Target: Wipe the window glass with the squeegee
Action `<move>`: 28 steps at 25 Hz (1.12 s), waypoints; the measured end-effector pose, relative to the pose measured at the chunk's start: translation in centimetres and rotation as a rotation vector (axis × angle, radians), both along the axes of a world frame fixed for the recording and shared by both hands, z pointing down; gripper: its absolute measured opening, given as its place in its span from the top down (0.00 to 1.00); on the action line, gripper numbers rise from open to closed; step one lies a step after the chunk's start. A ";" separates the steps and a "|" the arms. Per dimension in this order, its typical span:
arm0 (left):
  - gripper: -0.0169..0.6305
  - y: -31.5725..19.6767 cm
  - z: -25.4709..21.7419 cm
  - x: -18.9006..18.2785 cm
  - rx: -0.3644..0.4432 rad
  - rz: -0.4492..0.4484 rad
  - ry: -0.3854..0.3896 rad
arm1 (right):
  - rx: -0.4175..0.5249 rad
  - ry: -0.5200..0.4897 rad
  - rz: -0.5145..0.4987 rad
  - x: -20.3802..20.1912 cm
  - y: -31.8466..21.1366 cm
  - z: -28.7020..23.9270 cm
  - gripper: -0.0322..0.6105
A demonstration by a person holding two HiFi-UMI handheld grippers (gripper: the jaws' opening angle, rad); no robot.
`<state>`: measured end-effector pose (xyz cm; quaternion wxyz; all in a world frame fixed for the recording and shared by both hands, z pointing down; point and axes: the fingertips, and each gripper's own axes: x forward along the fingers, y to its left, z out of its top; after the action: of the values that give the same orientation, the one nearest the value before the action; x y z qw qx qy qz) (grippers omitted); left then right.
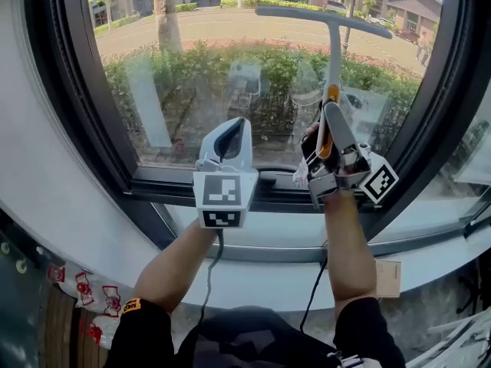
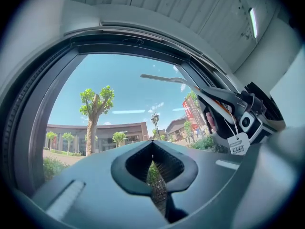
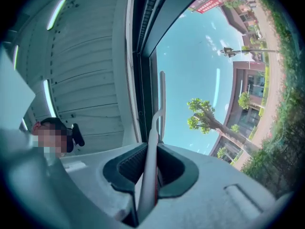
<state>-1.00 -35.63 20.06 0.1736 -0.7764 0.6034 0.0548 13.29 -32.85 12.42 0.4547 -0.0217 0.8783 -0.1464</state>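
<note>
Two grippers were up, one in each of the person's hands, with one squeegee between them and one window ahead. The left gripper (image 1: 232, 133) stood just to the left of the right gripper (image 1: 331, 121), the two apart. Both were raised before the lower rail of the dark window frame (image 1: 77, 98). Below the right fingers, one brown cardboard piece (image 1: 387, 278) lay on the pale sill (image 1: 253, 282).

The squeegee (image 1: 335, 52) was T-shaped. It had a slim, pale grey shaft with an orange stretch just above the right fingers, topped by a long, narrow grey blade bar set crosswise. That bar sat high above both pairs of fingers, close against the window glass (image 1: 215, 52); actual contact could not be judged.

In the right gripper view, the right gripper (image 3: 151, 159) had its fingers closed on the squeegee (image 3: 153, 137), with the shaft pinched between the two ribbed pads. In the left gripper view, the left gripper (image 2: 153, 149) had its fingers drawn together and meeting at the tips. Only a thin slit lower down showed foliage through it. These fingers held nothing and touched nothing.

Beyond the glass ran one hedge (image 1: 230, 75) level with the fingers. One tree trunk (image 1: 165, 14) rose above and left of the left fingers, with a road behind it.
</note>
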 end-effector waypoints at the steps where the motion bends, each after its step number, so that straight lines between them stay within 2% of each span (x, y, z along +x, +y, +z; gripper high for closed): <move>1: 0.95 -0.1 -0.4 0.0 0.011 -0.003 0.000 | 0.012 0.000 0.000 0.1 -0.1 -0.8 0.88; 8: 0.95 -1.3 -1.8 1.6 0.024 -0.020 0.018 | 0.022 -0.005 -0.019 1.2 -1.1 -3.2 0.87; 15: 0.95 -1.7 -1.4 3.0 0.035 -0.024 0.057 | 0.013 0.019 -0.029 1.8 -1.8 -2.1 0.87; 22: 0.95 -1.0 -0.3 2.9 0.039 -0.039 0.107 | -0.028 0.032 -0.031 1.9 -1.3 1.9 0.87; 28: 0.95 -0.7 1.9 3.0 -0.002 -0.045 0.118 | -0.088 0.043 -0.033 1.6 -0.7 6.6 0.87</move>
<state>1.96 -36.36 22.00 0.1382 -0.7584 0.6298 0.0959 14.88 -33.59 19.05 0.4320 -0.0304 0.8807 -0.1920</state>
